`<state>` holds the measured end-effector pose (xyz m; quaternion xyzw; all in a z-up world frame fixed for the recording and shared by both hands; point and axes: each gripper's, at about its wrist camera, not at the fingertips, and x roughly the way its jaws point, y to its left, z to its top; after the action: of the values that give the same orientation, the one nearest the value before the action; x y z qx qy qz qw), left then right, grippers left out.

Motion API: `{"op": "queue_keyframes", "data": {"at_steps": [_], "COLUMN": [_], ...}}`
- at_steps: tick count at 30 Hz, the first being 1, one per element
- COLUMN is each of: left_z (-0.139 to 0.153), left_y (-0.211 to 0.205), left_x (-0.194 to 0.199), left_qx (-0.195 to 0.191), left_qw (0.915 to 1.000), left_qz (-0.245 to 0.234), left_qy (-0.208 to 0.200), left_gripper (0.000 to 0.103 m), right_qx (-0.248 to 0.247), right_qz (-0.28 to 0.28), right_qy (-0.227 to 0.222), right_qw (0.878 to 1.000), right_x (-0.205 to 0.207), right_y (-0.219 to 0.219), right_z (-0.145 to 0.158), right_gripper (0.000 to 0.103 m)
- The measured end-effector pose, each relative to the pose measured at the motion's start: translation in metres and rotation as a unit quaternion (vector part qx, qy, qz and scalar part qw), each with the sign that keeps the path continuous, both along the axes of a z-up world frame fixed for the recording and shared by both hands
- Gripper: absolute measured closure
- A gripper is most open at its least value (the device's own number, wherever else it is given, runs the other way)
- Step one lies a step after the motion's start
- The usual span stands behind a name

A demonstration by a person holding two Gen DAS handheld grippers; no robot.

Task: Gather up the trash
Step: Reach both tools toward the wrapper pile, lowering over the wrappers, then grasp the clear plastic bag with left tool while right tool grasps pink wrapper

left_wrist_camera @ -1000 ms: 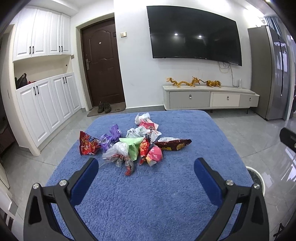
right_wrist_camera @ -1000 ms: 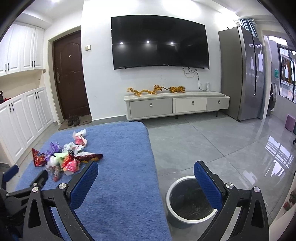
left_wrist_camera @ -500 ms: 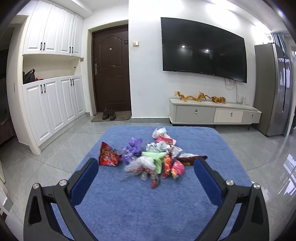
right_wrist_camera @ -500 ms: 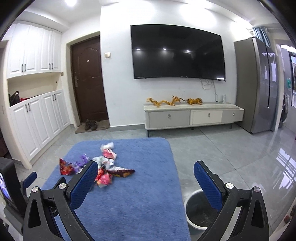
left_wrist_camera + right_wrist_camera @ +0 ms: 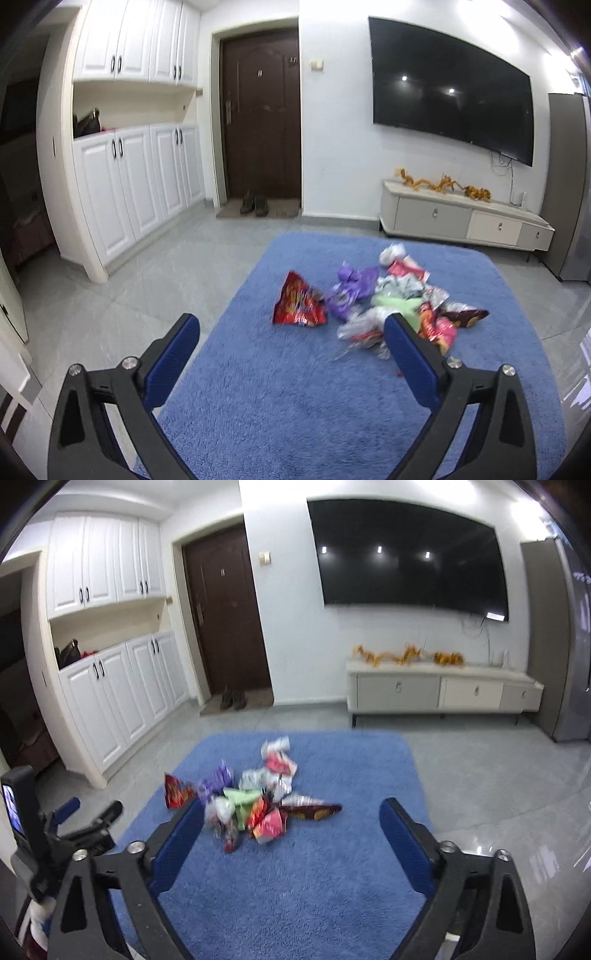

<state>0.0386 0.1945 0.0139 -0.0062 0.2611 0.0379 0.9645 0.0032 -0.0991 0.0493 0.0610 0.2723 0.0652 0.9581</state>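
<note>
A pile of snack wrappers (image 5: 384, 306) lies on a blue rug (image 5: 295, 406); it also shows in the right wrist view (image 5: 255, 797). A red chip bag (image 5: 299, 306) lies at its left edge, a purple wrapper (image 5: 351, 288) beside it, a dark brown wrapper (image 5: 314, 810) at the right. My left gripper (image 5: 291, 354) is open and empty, held above the rug short of the pile. My right gripper (image 5: 291, 834) is open and empty, also short of the pile. The left gripper's body (image 5: 66, 830) shows at the left of the right wrist view.
White cabinets (image 5: 136, 184) line the left wall. A brown door (image 5: 262, 122) with shoes (image 5: 254, 204) stands at the back. A low TV console (image 5: 461, 221) and wall TV (image 5: 450, 96) are back right, a grey fridge (image 5: 554, 642) far right. Grey tile floor surrounds the rug.
Both grippers have swung left, so the pile sits further right in the left view and central in the right view. The round bin has left the right view. Both stayed open.
</note>
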Motion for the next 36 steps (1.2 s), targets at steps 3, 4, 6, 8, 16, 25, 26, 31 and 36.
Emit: {"op": "queue_keyframes", "data": {"at_steps": [3,4,6,8,16,25,26,31,36], "left_z": [-0.017,-0.022,-0.036,-0.048,-0.068,-0.085,-0.087,-0.092,-0.099], "left_y": [0.002,0.001,-0.006,-0.013,-0.018,-0.033,-0.038,-0.056,-0.071], "left_x": [0.015,0.020,0.031,0.040,0.080,0.103,0.103,0.102,0.098], "left_qx": [-0.013,-0.018,-0.032,-0.040,-0.080,-0.076,-0.075,-0.074,-0.076], "left_qw": [0.9994,0.9988,0.9965,0.9943,0.9858,0.9800,0.9783,0.9726,0.9671], "left_qz": [-0.015,-0.023,-0.048,-0.063,-0.089,-0.117,-0.128,-0.159,-0.177], "left_qy": [0.028,0.038,0.060,0.076,0.118,0.142,0.144,0.153,0.166], "left_gripper": [0.010,0.015,0.018,0.023,0.035,0.035,0.035,0.035,0.035], "right_qx": [0.017,0.020,0.034,0.050,0.071,0.076,0.080,0.081,0.105], "right_qz": [0.014,0.018,0.031,0.052,0.103,0.118,0.122,0.142,0.159], "right_qy": [0.041,0.053,0.078,0.101,0.160,0.206,0.210,0.210,0.207], "right_qw": [0.999,0.998,0.996,0.992,0.979,0.968,0.967,0.964,0.960], "right_x": [0.027,0.034,0.049,0.062,0.125,0.174,0.176,0.179,0.176], "right_y": [-0.007,-0.007,-0.008,-0.007,0.015,0.033,0.034,0.039,0.028], "right_z": [-0.030,-0.040,-0.056,-0.071,-0.116,-0.159,-0.162,-0.167,-0.167], "right_gripper": [0.023,0.030,0.033,0.037,0.042,0.049,0.049,0.057,0.063]}}
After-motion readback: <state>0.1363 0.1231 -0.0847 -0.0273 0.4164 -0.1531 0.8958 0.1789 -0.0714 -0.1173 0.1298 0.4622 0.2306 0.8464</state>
